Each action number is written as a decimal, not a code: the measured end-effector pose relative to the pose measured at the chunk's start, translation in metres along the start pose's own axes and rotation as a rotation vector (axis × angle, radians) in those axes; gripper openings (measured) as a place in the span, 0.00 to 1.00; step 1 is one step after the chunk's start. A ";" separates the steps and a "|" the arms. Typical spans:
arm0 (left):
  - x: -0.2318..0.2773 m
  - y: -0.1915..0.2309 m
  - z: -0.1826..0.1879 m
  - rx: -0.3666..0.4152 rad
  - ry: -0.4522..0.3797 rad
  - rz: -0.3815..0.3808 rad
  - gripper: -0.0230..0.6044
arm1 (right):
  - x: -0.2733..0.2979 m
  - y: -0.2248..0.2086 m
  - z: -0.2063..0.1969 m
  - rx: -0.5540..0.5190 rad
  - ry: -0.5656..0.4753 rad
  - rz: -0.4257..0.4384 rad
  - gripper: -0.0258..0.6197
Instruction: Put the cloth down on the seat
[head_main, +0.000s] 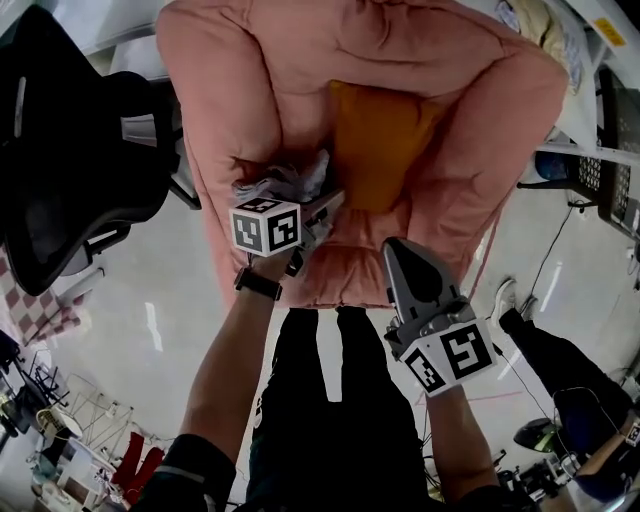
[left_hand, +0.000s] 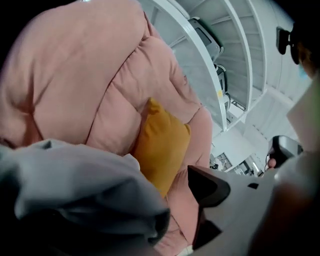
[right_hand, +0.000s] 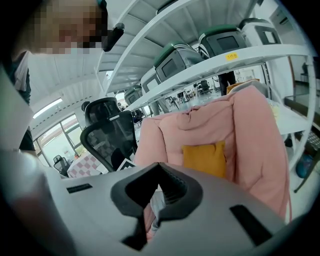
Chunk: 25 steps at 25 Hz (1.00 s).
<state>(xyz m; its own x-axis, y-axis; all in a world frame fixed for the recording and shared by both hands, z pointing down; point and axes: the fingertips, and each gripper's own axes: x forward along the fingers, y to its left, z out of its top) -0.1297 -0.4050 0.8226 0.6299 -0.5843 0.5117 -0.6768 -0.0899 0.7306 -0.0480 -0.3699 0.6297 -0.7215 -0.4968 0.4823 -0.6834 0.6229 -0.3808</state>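
A pink padded chair (head_main: 250, 80) holds an orange cushion (head_main: 380, 140) against its back. My left gripper (head_main: 318, 205) is over the front left of the seat (head_main: 350, 250), with a crumpled grey cloth (head_main: 285, 180) bunched at its tip. In the left gripper view the grey cloth (left_hand: 75, 185) drapes over the left jaw and hides it. The right finger (left_hand: 207, 187) stands well apart from it, bare, so the left gripper (left_hand: 175, 200) is open. The orange cushion (left_hand: 160, 145) lies just beyond. My right gripper (head_main: 400, 248) hovers at the seat's front edge, shut and empty (right_hand: 150, 200).
A black office chair (head_main: 70, 150) stands close to the left of the pink chair. White shelving (right_hand: 215, 60) with grey-green cases runs behind it. My own legs (head_main: 330, 400) are right at the seat's front. Another person's leg (head_main: 560, 360) and shoe (head_main: 505, 295) are at the right.
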 end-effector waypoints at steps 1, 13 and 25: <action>-0.001 0.002 -0.002 -0.005 0.015 0.009 0.55 | 0.001 0.000 0.002 0.001 -0.002 0.002 0.04; -0.050 0.000 -0.019 -0.167 0.063 0.087 0.60 | 0.008 0.019 0.037 -0.015 -0.037 0.056 0.04; -0.118 -0.054 0.011 -0.182 -0.025 0.038 0.57 | -0.011 0.039 0.078 -0.036 -0.083 0.064 0.04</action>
<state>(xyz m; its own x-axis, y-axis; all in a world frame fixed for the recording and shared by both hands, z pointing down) -0.1720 -0.3403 0.7181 0.5943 -0.6043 0.5306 -0.6180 0.0790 0.7822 -0.0759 -0.3871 0.5481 -0.7710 -0.5031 0.3904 -0.6327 0.6751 -0.3795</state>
